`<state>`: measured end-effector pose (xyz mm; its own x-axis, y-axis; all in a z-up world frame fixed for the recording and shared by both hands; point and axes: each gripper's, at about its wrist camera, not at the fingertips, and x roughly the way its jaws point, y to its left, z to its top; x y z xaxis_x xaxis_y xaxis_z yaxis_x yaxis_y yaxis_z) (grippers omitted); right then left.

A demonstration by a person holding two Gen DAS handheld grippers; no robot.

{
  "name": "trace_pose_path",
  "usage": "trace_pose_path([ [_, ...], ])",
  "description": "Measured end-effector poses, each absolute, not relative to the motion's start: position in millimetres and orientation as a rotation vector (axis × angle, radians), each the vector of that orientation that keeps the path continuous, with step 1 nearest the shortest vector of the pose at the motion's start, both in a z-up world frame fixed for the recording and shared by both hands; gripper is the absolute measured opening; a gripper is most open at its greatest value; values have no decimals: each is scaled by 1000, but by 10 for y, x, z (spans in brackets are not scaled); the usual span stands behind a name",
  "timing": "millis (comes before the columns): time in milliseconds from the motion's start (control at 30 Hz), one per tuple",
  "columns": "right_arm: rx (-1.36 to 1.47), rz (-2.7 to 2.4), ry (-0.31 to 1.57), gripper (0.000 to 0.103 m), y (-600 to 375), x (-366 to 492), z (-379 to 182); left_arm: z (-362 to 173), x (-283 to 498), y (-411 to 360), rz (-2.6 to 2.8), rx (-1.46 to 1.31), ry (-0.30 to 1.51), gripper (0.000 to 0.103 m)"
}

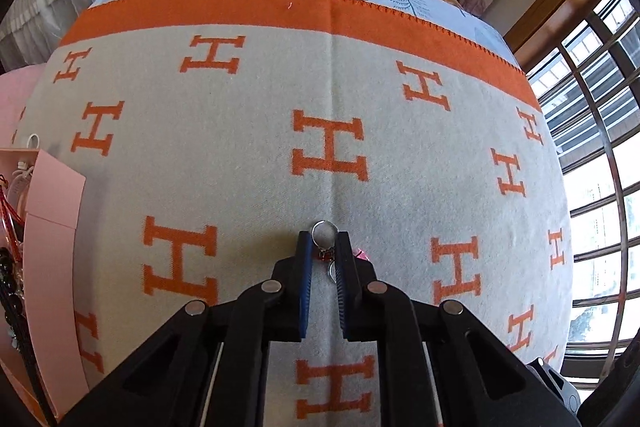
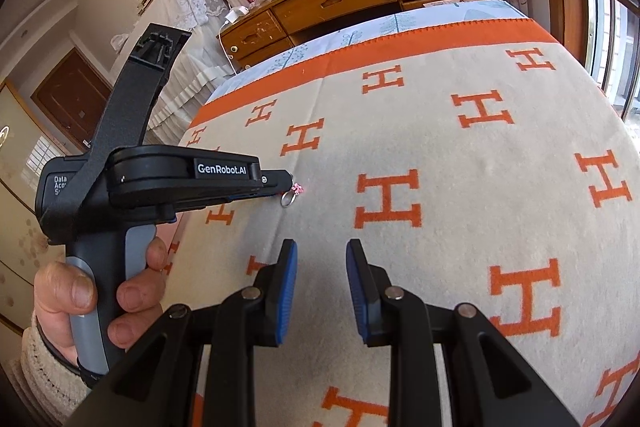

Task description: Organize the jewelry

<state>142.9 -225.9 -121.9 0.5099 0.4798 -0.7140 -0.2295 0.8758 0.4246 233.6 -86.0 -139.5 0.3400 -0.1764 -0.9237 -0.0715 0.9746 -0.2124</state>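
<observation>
The left gripper (image 1: 323,239) is pinching a silver ring (image 1: 323,233) between its blue pads (image 1: 306,279), holding it just above the grey blanket (image 1: 240,167) with orange H letters. A small pink charm (image 2: 297,188) is hanging from the ring. The right gripper (image 2: 321,255) is hovering nearby with its jaws standing wide apart, holding nothing. A pink box (image 1: 52,227) of other jewelry is sitting at the blanket's left edge.

Daylight pours in from the window (image 1: 592,163) on my right, blown out to white glare. The blanket (image 1: 256,163) is evenly bright, shadows faint beneath my fingers. Fisheye bends every edge; corners go black. Focus stays sharp.
</observation>
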Motion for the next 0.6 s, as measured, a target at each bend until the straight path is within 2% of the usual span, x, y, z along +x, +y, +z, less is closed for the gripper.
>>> trace_pose_path([
  [67,294,439,950,26,-2244,1433,-1227,-1384,2317,-816,-78,-238,1222,5],
  [600,296,386,1061,26,-1688,1958,-1398,-1135,1612,78,-117,-373,1088,5],
])
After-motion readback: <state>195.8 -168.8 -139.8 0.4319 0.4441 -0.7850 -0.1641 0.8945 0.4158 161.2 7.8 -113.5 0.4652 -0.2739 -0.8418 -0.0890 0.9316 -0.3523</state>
